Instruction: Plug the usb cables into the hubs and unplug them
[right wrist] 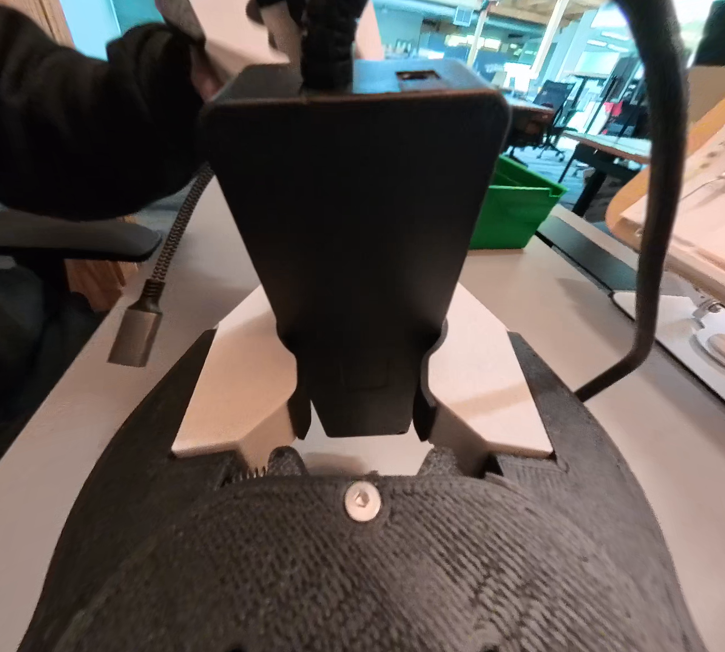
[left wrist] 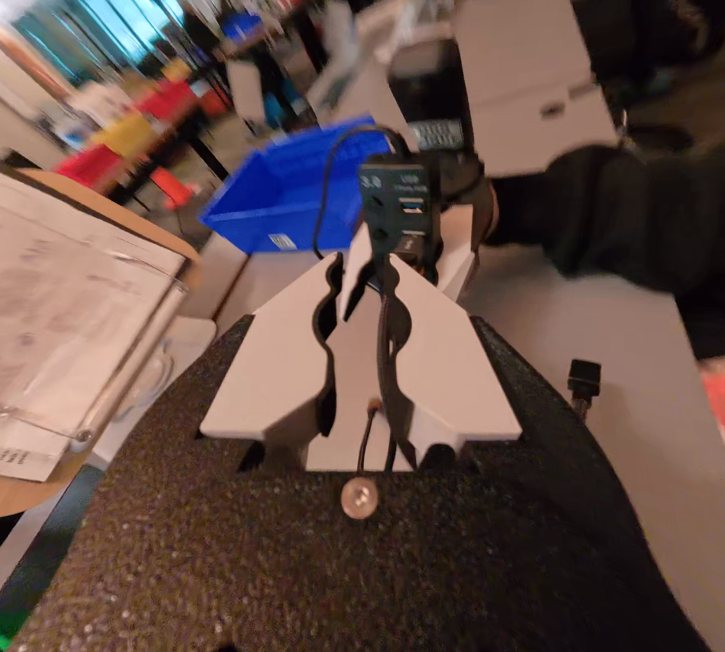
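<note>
The white counter (right wrist: pixel 510 303) carries a blue bin (left wrist: pixel 282 201) at the far side and a green bin (right wrist: pixel 514 209) off to the right. Right tongs (right wrist: pixel 359 413) are clamped on the black hub (right wrist: pixel 353 201), held up above the counter. Left tongs (left wrist: pixel 363 272) look nearly closed on a braided cable (left wrist: pixel 386 350) right at the hub's ports, can't tell if it's plugged in. The cable's loose plug (right wrist: pixel 135 331) dangles on the left.

The hub (right wrist: pixel 353 209) sits between the right gripper's (right wrist: pixel 363 378) fingers, above the table (right wrist: pixel 510 311). The left gripper (right wrist: pixel 314 56) is at the hub's far end. A bin (right wrist: pixel 510 217) stands right of the hub, behind it; a cable plug (right wrist: pixel 135 335) hangs left of it.
</note>
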Demonstrator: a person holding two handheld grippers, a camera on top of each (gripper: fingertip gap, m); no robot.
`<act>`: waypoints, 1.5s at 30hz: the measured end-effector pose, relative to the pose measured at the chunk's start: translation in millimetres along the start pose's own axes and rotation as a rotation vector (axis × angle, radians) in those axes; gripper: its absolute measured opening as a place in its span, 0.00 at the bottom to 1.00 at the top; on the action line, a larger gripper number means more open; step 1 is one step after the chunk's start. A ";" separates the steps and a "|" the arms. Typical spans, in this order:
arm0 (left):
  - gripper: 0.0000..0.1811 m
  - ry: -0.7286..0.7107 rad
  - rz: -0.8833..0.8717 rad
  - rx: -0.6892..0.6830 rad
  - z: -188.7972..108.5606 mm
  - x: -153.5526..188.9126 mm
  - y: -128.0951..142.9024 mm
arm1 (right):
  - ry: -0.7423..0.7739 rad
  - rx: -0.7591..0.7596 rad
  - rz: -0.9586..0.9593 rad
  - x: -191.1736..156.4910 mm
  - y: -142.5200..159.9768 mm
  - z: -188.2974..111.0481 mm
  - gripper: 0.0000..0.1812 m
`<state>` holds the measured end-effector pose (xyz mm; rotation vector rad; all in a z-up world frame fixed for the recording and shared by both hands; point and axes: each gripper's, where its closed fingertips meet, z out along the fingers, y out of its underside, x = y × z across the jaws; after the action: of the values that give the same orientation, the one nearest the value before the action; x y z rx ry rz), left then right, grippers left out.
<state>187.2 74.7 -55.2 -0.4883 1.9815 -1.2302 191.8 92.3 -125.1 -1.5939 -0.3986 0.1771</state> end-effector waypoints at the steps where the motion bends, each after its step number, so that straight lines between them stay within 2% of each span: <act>1: 0.15 -0.016 -0.045 0.094 -14.6 -4.8 -13.7 | 0.003 0.029 0.009 1.3 -5.6 -5.2 0.34; 2: 0.20 -0.019 -0.111 0.182 -30.1 -8.8 -24.1 | 0.011 0.057 0.018 3.3 -10.6 -10.6 0.34; 4: 0.19 -0.089 -0.234 0.294 -58.2 -24.9 -25.5 | 0.037 0.083 0.019 8.8 -17.5 -21.2 0.34; 7: 0.19 -0.148 -0.313 0.246 -73.7 -28.7 21.4 | 0.094 0.091 0.017 18.9 -32.3 -36.2 0.34; 10: 0.18 -0.104 -0.378 0.167 -68.3 -6.8 73.1 | 0.058 0.075 0.002 18.6 -65.5 -52.7 0.34; 13: 0.17 -0.066 -0.444 0.161 -58.4 12.4 102.1 | -0.018 0.048 -0.014 22.0 -112.0 -72.3 0.34; 18: 0.17 -0.014 -0.529 0.206 -45.6 24.7 115.6 | -0.052 0.016 -0.007 64.1 -175.8 -117.0 0.34; 22: 0.17 0.005 -0.546 0.204 -40.1 24.3 120.0 | -0.011 0.054 0.050 118.5 -195.9 -156.4 0.34; 26: 0.16 0.034 -0.568 0.241 -41.6 22.9 116.9 | 0.105 0.121 0.221 185.0 -177.0 -191.8 0.34; 31: 0.14 0.020 -0.586 0.313 -49.9 16.8 112.3 | 0.380 0.247 0.540 263.6 -107.5 -233.3 0.34; 35: 0.13 0.016 -0.578 0.352 -55.1 16.0 109.0 | 0.662 0.318 0.729 299.0 -50.8 -267.4 0.34; 37: 0.12 0.018 -0.573 0.361 -56.2 16.6 108.0 | 0.852 0.226 0.814 307.8 -16.2 -283.1 0.34; 40: 0.11 0.022 -0.566 0.367 -56.8 17.6 107.1 | 1.067 -0.032 0.876 303.1 29.6 -296.8 0.34; 42: 0.11 0.027 -0.563 0.372 -56.7 18.2 106.3 | 1.189 -0.235 0.825 297.5 51.8 -305.2 0.34; 45: 0.10 0.025 -0.567 0.380 -57.8 17.3 106.0 | 1.307 -0.469 0.690 292.8 68.7 -311.3 0.34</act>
<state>138.8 147.7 -140.0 -0.8729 1.6137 -1.9173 582.1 -94.6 -133.8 -1.8903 1.1999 -0.4738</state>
